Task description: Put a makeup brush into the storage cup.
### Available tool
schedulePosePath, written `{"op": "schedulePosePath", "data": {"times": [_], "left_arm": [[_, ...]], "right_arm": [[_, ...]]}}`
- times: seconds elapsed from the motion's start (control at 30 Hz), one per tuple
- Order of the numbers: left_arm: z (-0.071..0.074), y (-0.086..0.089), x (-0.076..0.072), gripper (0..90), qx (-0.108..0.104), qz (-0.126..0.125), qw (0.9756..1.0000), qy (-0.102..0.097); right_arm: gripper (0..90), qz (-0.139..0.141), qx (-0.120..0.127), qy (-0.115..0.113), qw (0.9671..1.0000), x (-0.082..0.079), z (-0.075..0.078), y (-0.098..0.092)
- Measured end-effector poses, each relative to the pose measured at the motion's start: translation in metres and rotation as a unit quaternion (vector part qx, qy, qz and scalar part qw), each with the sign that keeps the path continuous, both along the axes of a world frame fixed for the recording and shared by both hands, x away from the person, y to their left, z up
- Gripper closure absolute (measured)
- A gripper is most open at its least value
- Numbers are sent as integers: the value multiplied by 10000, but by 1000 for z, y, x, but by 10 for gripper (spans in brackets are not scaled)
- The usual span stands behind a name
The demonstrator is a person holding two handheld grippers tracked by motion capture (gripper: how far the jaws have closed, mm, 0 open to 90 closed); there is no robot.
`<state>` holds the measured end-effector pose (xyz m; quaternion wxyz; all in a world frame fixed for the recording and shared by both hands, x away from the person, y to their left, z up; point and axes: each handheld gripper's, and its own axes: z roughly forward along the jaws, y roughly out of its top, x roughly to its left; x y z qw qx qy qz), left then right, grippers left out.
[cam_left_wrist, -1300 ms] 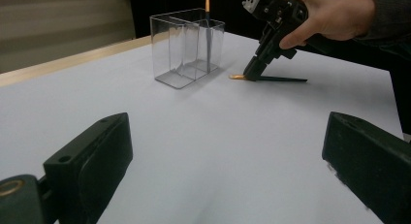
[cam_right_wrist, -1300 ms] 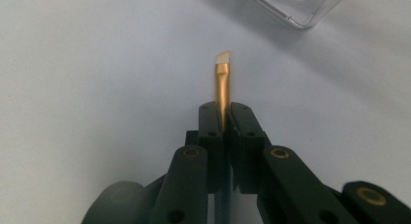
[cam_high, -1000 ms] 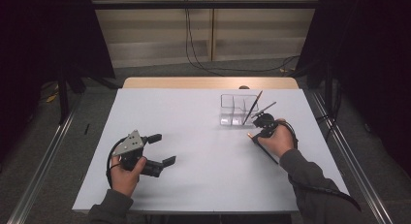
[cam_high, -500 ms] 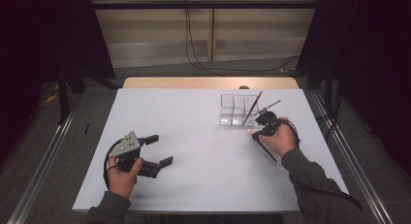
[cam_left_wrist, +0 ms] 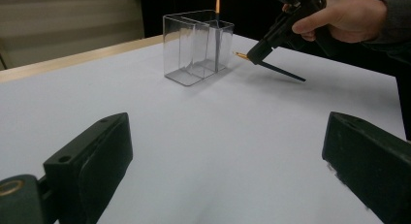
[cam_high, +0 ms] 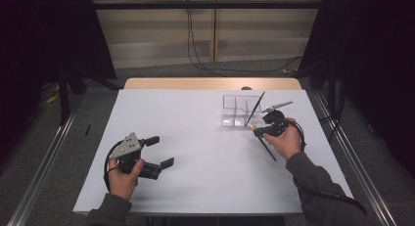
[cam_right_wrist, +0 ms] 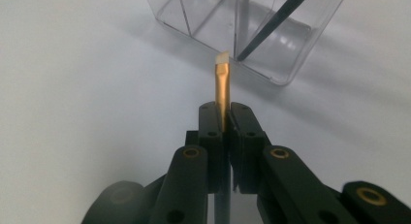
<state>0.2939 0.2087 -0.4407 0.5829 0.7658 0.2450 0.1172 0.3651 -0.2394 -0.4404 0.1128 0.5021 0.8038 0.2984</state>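
The right gripper [cam_right_wrist: 223,118] is seen clamped on a thin black-handled brush with a gold ferrule and a pale flat tip [cam_right_wrist: 222,83], its two black jaws pressed against the ferrule. The brush is held just in front of the clear plastic divided organiser box [cam_high: 240,110], with its tip pointed at the box's near wall and not touching it. The dark handle is seen trailing back beneath the right hand [cam_high: 284,140].

The left gripper [cam_high: 159,151] is held by the left hand [cam_high: 123,176] well apart from the box, near the front edge of the white table top [cam_high: 195,138]. Its jaws are spread wide with nothing between them.

Between this gripper and the box, bare white surface is seen.

Inside the box's right compartment a second dark-handled brush [cam_high: 255,108] is leaned, tilted.
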Motion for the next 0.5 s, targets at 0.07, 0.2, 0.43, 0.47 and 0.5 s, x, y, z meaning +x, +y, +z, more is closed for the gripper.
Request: {"op": "schedulePosePath", "data": {"times": [0.07,0.2,0.43,0.47,0.5], "left_arm": [[0,1,0,38,11,13,10000,-9],[0,4,-2,38,-11,-11,10000,-14],[0,6,-3,38,3,78,10000,-5],[0,6,-3,38,-9,68,10000,15],[0,6,-3,38,-27,70,10000,30]], "right_arm": [[852,-35,81,-61,9999,0,0,0],[852,-84,202,-129,9997,-1,1,0],[852,9,377,-351,9987,-3,3,4],[853,16,416,-407,9983,-3,4,4],[852,39,447,-484,9978,-3,4,4]]}}
